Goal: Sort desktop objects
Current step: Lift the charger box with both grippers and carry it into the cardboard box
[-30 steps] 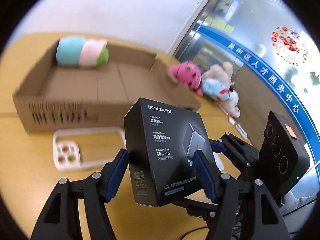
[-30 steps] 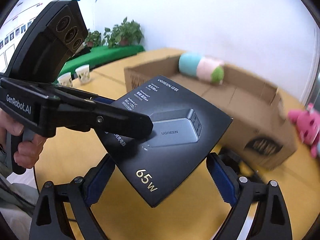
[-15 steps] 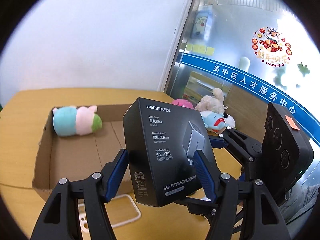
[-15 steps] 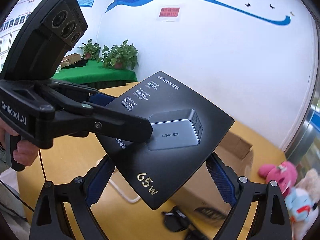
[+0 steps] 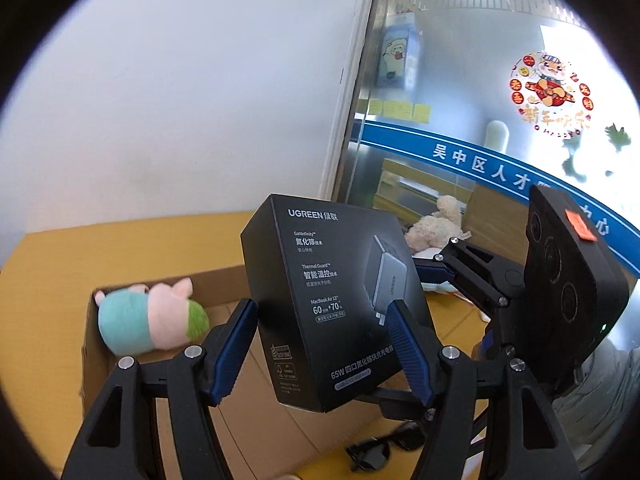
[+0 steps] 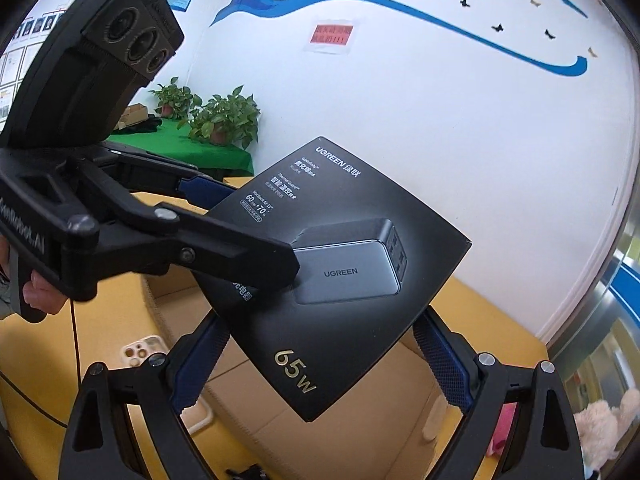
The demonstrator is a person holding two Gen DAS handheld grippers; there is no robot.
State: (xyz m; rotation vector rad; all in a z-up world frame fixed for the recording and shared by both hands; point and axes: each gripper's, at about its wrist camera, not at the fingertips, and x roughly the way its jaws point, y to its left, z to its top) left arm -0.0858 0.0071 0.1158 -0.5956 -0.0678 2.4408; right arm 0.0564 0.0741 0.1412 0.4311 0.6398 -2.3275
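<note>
two tongs: left tongs and right tongs both clamp the black rectangular ugreen charger carton
risk: uneven release tips it past the open brown cardboard box

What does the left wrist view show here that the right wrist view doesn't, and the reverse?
Only the left wrist view shows the pastel plush lying in the cardboard box, the sunglasses on the table, and the glass door with the red decal.

Only the right wrist view shows the phone case on the table, the potted plants on a green cloth, and the hand gripping the left gripper's handle.

Both show the charger box held in the air, with both grippers on it, above the cardboard box.
</note>
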